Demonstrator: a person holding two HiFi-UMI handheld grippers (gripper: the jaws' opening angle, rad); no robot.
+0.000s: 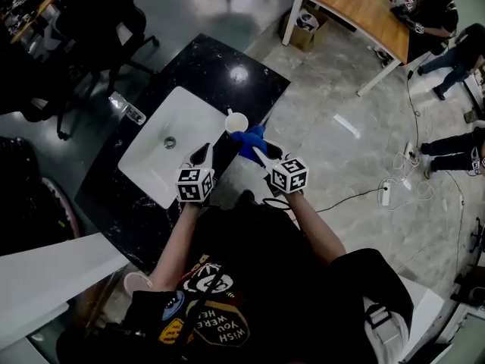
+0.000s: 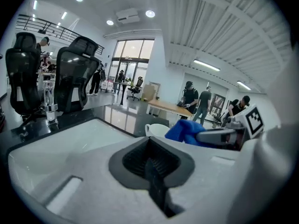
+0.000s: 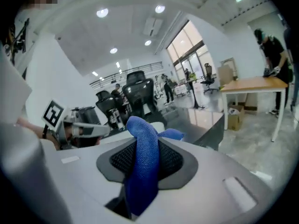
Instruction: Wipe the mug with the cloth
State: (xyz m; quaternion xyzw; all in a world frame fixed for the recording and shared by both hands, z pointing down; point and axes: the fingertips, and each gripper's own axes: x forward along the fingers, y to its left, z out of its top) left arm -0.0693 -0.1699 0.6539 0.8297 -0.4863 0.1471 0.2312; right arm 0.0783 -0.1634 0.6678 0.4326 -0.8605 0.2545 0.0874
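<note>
A white mug [image 1: 236, 122] stands on the black counter [image 1: 250, 78] by the far right corner of the white sink [image 1: 155, 161]. My right gripper [image 1: 258, 152] is shut on a blue cloth [image 1: 250, 141], which bunches just near of the mug. In the right gripper view the blue cloth [image 3: 142, 162] runs up between the pads and folds over the tips. My left gripper [image 1: 201, 155] hovers over the sink's right edge, left of the cloth, its jaws together with nothing in them. From the left gripper view the mug [image 2: 156, 130] and the cloth [image 2: 187, 131] sit ahead to the right.
Black office chairs [image 1: 98, 21] stand beyond the counter. A wooden table [image 1: 356, 10] with people at it is at the far right. Cables and a power strip [image 1: 386, 192] lie on the floor to the right. A small cup [image 1: 136, 281] sits near my left elbow.
</note>
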